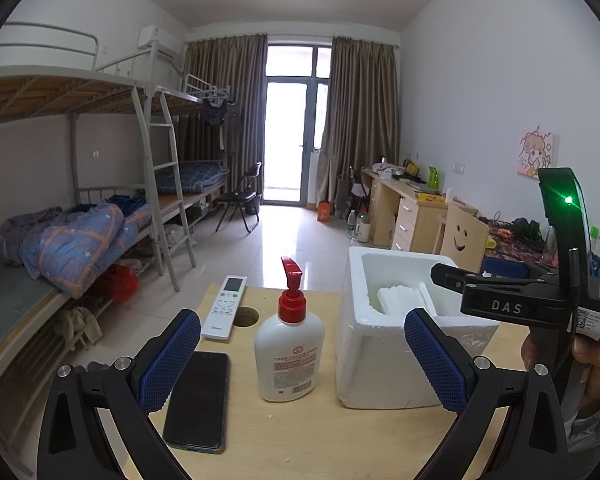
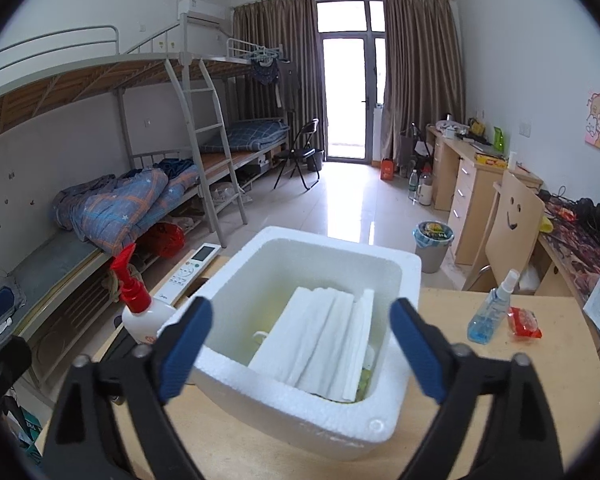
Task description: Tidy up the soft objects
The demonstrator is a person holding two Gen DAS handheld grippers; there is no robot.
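A white foam box (image 2: 332, 412) stands on the wooden table (image 2: 500, 392); it also shows in the left wrist view (image 1: 384, 360). Inside it lies a stack of folded white soft sheets (image 2: 324, 340), seen too in the left wrist view (image 1: 400, 298). My right gripper (image 2: 300, 344) is open and empty, hovering just above the near rim of the box. In the left wrist view the right gripper (image 1: 444, 276) reaches over the box from the right. My left gripper (image 1: 300, 360) is open and empty, low over the table, framing a white pump bottle (image 1: 288, 352).
A black phone (image 1: 198, 400) and a white remote (image 1: 226, 306) lie left of the bottle, beside a round hole (image 1: 246, 316) in the table. A blue spray bottle (image 2: 490, 314) and a red packet (image 2: 524, 322) sit right of the box. A waste bin (image 2: 432, 246) stands beyond.
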